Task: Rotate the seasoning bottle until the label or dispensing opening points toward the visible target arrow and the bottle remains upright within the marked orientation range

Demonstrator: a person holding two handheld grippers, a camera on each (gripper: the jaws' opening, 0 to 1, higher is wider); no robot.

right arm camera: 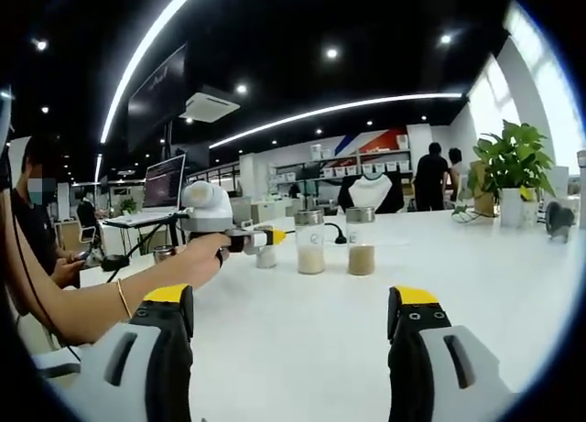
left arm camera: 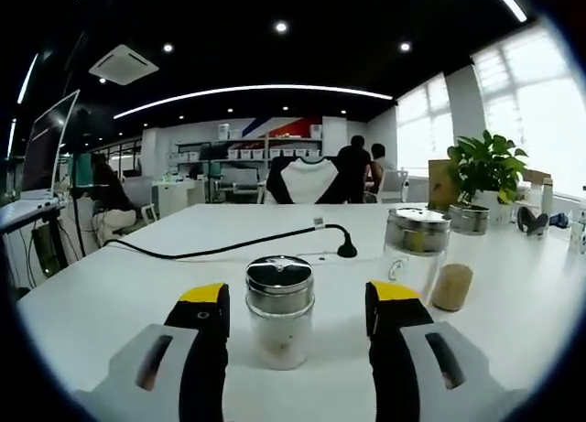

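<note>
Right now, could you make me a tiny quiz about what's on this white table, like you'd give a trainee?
1. True or false: the left gripper has its fingers closed on the small seasoning bottle.
2. How many metal-lidded bottles stand just right of that small one in the left gripper view? A) one B) two C) four
3. Fill in: the potted plant stands near the ____.

Key: 1. False: the fingers are open on either side of the bottle, not touching. 2. B: a clear one and one with brown powder. 3. Window.
</note>
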